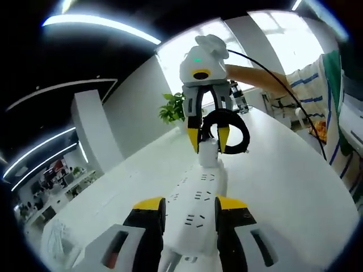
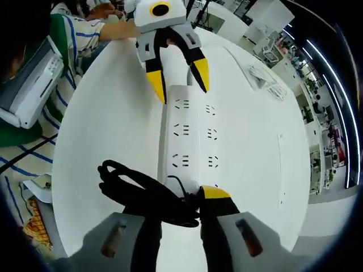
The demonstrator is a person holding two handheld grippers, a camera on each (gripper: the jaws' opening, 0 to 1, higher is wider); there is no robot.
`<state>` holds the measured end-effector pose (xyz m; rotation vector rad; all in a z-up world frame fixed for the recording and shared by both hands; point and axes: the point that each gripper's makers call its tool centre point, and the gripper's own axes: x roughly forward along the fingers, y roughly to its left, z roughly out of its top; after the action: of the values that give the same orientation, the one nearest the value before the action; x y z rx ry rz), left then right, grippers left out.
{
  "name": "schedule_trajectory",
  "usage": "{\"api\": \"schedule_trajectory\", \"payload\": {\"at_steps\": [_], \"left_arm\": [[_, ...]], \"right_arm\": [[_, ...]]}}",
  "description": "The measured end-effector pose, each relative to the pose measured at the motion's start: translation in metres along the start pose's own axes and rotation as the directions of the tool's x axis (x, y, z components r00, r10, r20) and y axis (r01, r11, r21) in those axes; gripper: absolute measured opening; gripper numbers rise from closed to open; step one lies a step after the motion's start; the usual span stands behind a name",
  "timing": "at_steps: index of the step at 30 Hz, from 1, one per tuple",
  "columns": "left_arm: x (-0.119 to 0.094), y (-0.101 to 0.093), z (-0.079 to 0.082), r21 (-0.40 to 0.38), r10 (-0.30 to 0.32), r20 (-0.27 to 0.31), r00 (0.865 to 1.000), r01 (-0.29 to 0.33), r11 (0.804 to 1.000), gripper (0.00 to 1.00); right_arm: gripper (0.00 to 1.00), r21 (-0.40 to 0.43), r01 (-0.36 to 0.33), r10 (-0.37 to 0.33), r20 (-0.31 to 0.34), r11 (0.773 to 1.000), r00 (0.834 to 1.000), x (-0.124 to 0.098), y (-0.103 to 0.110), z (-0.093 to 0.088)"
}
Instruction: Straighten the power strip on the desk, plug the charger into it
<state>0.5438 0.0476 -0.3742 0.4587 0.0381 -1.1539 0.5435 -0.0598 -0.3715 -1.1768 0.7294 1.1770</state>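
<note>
A white power strip [image 1: 195, 211] lies lengthwise on the white table [image 1: 283, 187]. My left gripper [image 1: 190, 205] is shut on its near end, a yellow-tipped jaw against each long side. At the strip's far end my right gripper [image 1: 208, 139] is shut on a white charger [image 1: 208, 153], which touches the strip's top. The charger's black cable [image 1: 229, 129] hangs in a coil beside it. In the right gripper view the power strip [image 2: 190, 136] runs away from my right gripper [image 2: 181, 198]. The coiled cable [image 2: 144, 192] hides the charger and one jaw. My left gripper [image 2: 178, 80] straddles the far end.
A person in a striped sleeve [image 1: 317, 79] stands at the table's side, striped sleeve [image 2: 85, 34] near a white machine [image 2: 28, 79]. A green plant [image 1: 173, 107] stands at the far edge. Loose white cables [image 2: 266, 82] lie on the table beyond the strip.
</note>
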Motion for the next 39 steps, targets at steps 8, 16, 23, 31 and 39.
{"api": "schedule_trajectory", "payload": {"at_steps": [8,16,23,31,39], "left_arm": [[0.002,-0.002,-0.01,0.025,0.0,-0.04,0.999,0.001,1.0,0.34],[-0.002,-0.003,0.0,-0.012,-0.004,0.006,1.0,0.004,1.0,0.34],[-0.002,-0.002,0.001,-0.036,-0.006,0.014,1.0,0.006,0.999,0.34],[0.0,-0.006,-0.002,-0.033,-0.019,0.005,1.0,0.019,0.999,0.34],[-0.001,-0.005,0.002,-0.05,-0.022,0.024,0.999,0.023,0.998,0.34]], "right_arm": [[0.23,0.128,-0.121,0.123,-0.003,0.984,0.992,0.001,-0.009,-0.004],[0.23,0.153,-0.176,0.177,0.012,0.972,0.984,0.002,-0.006,-0.006],[0.22,0.103,-0.19,0.19,0.007,0.976,0.982,0.003,0.0,-0.005],[0.22,0.066,-0.176,0.173,0.05,0.982,0.984,0.001,0.0,-0.008],[0.22,0.05,-0.158,0.156,0.045,0.986,0.987,0.002,-0.003,-0.005]]}}
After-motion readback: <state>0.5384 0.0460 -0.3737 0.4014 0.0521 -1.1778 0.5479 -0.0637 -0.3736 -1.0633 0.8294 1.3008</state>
